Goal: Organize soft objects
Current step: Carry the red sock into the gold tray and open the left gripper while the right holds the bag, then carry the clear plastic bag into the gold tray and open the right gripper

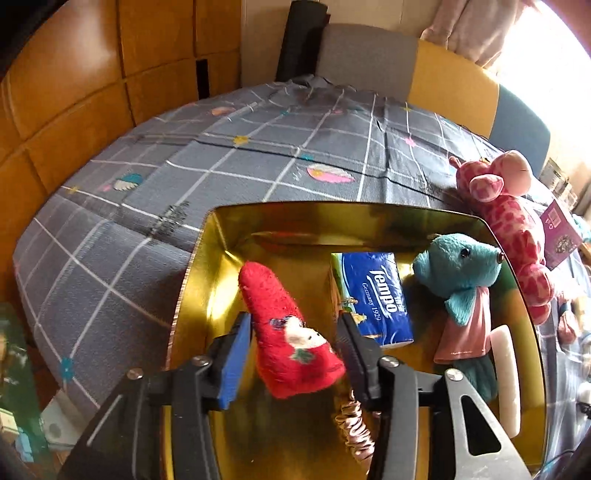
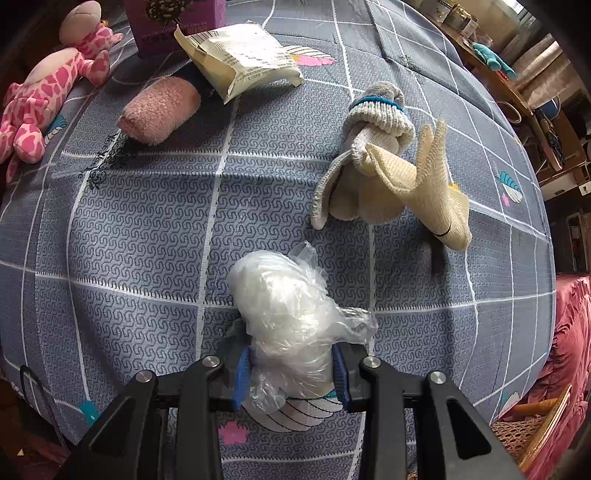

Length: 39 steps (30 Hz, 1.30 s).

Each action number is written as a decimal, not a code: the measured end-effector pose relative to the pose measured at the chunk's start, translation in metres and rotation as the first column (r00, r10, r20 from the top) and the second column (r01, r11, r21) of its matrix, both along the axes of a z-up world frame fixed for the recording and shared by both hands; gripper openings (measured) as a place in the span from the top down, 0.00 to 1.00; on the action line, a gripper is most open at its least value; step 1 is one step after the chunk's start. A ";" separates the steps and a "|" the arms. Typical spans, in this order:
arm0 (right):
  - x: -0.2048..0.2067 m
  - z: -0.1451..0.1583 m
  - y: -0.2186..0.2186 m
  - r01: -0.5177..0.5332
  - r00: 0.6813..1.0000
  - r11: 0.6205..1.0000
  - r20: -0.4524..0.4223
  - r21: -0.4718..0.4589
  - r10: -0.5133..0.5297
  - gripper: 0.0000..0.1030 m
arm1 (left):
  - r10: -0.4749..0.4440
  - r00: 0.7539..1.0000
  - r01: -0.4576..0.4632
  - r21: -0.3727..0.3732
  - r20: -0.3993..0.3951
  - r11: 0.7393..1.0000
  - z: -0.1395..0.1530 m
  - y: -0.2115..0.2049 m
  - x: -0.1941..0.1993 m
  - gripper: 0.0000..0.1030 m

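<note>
A red fuzzy sock (image 1: pixel 291 339) with a small picture on it lies in the gold tray (image 1: pixel 207 258). It sits between the fingers of my left gripper (image 1: pixel 293 319), which stands open around it without pressing. A blue Tempo tissue pack (image 1: pixel 376 295), a teal plush (image 1: pixel 458 266), a pink scrunchie (image 1: pixel 354 428) and a white bar (image 1: pixel 508 380) are also in the tray. My right gripper (image 2: pixel 290 363) is shut on a white bundle in clear plastic (image 2: pixel 280 302), just over the grey checked cloth (image 2: pixel 129 229).
A pink giraffe plush (image 1: pixel 509 218) (image 2: pixel 48 88) leans at the tray's far right rim. On the cloth lie a rolled pink towel (image 2: pixel 159 110), a paper packet (image 2: pixel 243 55), a purple box (image 2: pixel 173 22), a grey sock roll (image 2: pixel 376 110) and a cream knit piece (image 2: pixel 417 184).
</note>
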State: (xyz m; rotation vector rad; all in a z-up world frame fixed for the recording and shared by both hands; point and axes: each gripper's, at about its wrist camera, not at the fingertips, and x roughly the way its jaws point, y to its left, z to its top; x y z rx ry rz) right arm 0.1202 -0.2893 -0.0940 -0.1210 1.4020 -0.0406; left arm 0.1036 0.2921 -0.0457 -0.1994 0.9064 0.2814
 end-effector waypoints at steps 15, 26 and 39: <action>-0.007 0.010 0.012 0.002 0.997 1.000 0.082 -0.014 0.000 0.65 | 0.008 0.991 -0.009 0.003 0.132 1.000 0.034 -0.047 -0.059 0.35; -0.016 0.029 0.031 -0.029 0.983 0.994 0.182 0.104 0.009 0.65 | -0.031 0.990 0.031 -0.001 0.140 1.000 0.037 -0.074 -0.076 0.33; -0.030 0.078 0.154 -0.369 0.906 0.891 0.318 0.264 0.280 0.65 | -0.042 0.990 0.045 -0.018 0.132 0.999 0.033 -0.076 -0.080 0.33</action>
